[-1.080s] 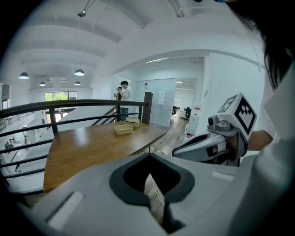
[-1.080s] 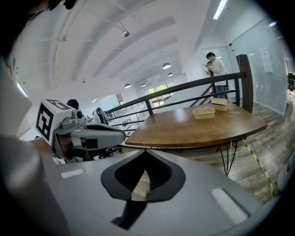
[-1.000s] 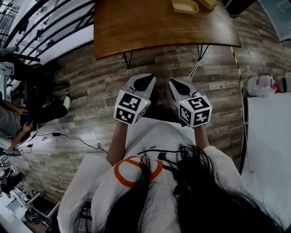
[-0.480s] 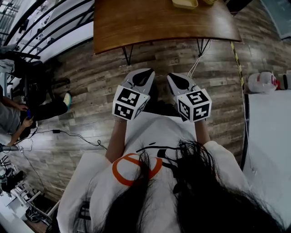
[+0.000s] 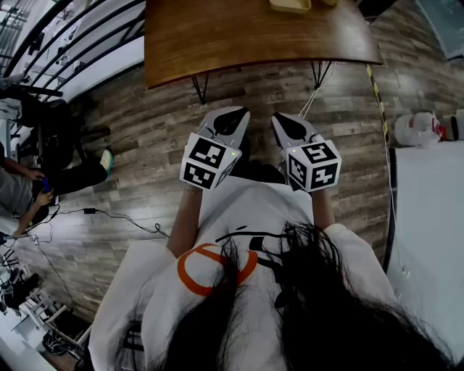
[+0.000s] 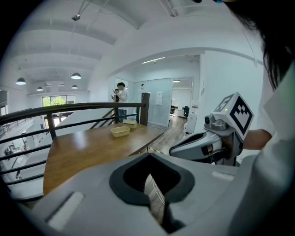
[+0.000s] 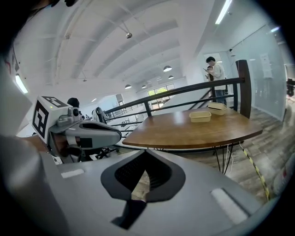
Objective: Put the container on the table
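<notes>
Tools: left gripper (image 5: 230,117) and right gripper (image 5: 284,123) are hovering chest-high, jaws together on nothing, likely idling; container (image 5: 290,4) is sitting on table (image 5: 232,36) at twelve o'clock.

Your head view runs dim and flat: the table (image 5: 254,36) top carries only a soft sheen, the floor below it looks dull, and lines bend hard toward the corners. Hair (image 5: 326,304), nearest the lens and well below the table, is smeared. Both gripper views are far brighter, in even white light. Ceiling lamps (image 6: 76,75) above the table and the window (image 6: 53,100) behind it clip. Table top glares pale there. Black vignette rings both fisheye frames; shadow under the table is soft.
</notes>
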The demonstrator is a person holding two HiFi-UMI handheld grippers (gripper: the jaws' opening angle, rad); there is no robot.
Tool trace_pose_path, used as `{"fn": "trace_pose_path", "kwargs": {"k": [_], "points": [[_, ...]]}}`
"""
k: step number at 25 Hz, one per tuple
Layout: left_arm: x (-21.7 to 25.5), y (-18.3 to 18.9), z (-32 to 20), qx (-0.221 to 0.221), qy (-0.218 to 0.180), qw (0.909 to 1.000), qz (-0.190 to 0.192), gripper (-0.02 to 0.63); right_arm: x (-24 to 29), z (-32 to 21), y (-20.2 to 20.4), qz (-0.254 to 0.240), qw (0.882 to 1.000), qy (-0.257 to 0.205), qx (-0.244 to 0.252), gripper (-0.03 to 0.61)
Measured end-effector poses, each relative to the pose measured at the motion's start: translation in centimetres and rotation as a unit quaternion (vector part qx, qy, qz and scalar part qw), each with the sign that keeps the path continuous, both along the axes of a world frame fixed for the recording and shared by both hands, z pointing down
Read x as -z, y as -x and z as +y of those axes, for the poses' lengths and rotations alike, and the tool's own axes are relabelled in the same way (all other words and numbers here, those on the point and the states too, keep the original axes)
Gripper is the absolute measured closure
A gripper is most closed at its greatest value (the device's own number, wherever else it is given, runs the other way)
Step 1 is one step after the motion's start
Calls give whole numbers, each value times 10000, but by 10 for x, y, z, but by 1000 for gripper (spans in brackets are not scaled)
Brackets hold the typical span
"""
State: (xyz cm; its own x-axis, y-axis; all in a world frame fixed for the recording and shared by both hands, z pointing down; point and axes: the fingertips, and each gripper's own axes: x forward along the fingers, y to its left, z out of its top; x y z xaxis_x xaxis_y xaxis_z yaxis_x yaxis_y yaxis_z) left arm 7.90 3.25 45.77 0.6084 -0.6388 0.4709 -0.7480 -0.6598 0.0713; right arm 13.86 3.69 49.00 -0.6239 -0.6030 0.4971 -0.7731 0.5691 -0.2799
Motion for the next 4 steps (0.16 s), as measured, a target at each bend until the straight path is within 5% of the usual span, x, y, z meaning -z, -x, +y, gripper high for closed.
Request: {"fn": "trace_pose_path", "kwargs": {"k": [4], "points": [[0, -5, -5, -36, -12, 10000, -35, 614, -1, -9, -13, -9, 9999, 1, -157, 560]]}}
